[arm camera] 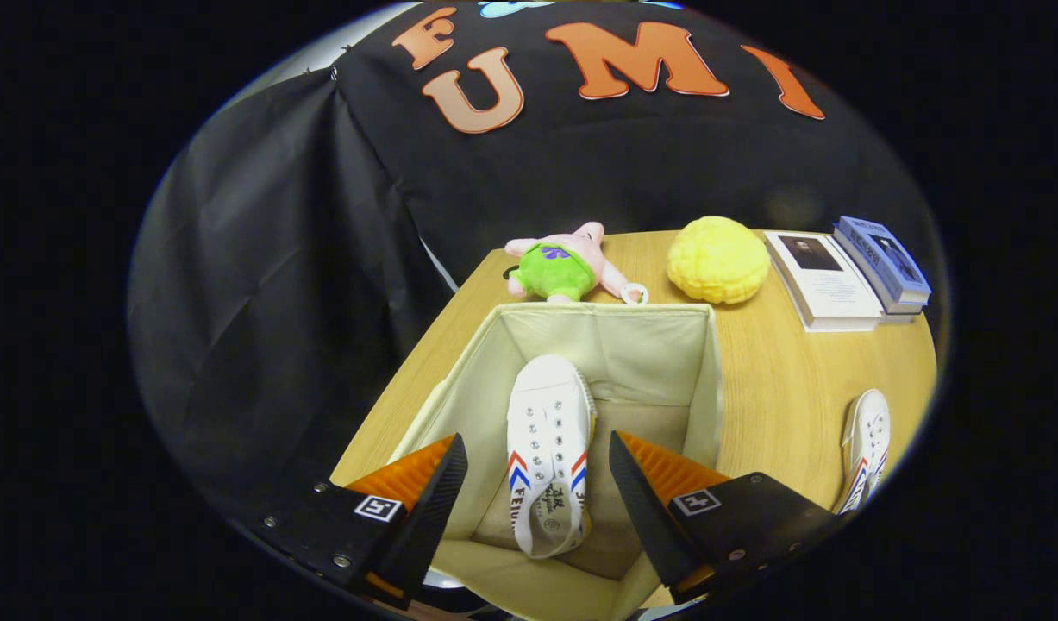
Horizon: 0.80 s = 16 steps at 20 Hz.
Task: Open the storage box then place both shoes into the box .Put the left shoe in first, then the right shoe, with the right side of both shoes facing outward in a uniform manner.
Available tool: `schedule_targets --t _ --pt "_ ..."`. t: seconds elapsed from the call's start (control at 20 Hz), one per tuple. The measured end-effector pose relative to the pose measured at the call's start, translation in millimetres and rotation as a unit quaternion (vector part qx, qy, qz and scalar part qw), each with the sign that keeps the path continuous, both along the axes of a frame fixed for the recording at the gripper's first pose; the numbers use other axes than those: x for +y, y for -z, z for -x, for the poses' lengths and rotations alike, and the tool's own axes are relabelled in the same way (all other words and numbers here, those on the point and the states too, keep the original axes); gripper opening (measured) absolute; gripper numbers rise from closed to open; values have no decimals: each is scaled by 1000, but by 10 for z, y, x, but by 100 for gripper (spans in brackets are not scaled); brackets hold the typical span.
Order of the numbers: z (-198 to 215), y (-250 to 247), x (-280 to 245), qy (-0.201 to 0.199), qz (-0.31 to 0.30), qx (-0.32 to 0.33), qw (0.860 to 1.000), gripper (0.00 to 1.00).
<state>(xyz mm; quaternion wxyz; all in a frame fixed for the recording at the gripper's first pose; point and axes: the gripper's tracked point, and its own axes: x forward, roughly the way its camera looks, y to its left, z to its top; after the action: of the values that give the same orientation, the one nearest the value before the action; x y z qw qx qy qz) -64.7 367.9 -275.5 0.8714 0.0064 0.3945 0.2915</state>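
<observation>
Gripper view: the hand-held gripper (537,492) hangs above an open cream fabric storage box (710,379) on a wooden counter (787,388), its two fingers spread wide and holding nothing. One finger (434,509) stands at about 8 o'clock from the box's middle, the other (658,509) at about 4 o'clock, and both sit over the near rim of the box.

Between the fingers and below them, a white canvas shoe (547,448) with red and blue side stripes lies on the floor of the box. Its toe points toward 12 o'clock, away from the fingers, and its heel opening faces the near wall. The laces and eyelets face up. The shoe touches neither finger.

A second white shoe (865,448) with the same stripes rests on the counter outside the box, at about 3 o'clock from the box and just beyond the right-hand finger, well apart from the first shoe.

Beyond the box at 12 o'clock, a pink plush toy (563,263) in green shorts lies on the counter close to the far rim. At about 1 o'clock sits a yellow bumpy ball (716,259). At 2 o'clock a white book (826,280) lies flat, with a blue book (882,263) just beside it on its far side.
</observation>
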Motion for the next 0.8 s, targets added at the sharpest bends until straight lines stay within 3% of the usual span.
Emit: schedule_targets --t 0.25,0.8 --pt "-264 -281 -436 50 -12 -33 998 98" --pt "-576 -290 -1941 182 51 -66 980 98"
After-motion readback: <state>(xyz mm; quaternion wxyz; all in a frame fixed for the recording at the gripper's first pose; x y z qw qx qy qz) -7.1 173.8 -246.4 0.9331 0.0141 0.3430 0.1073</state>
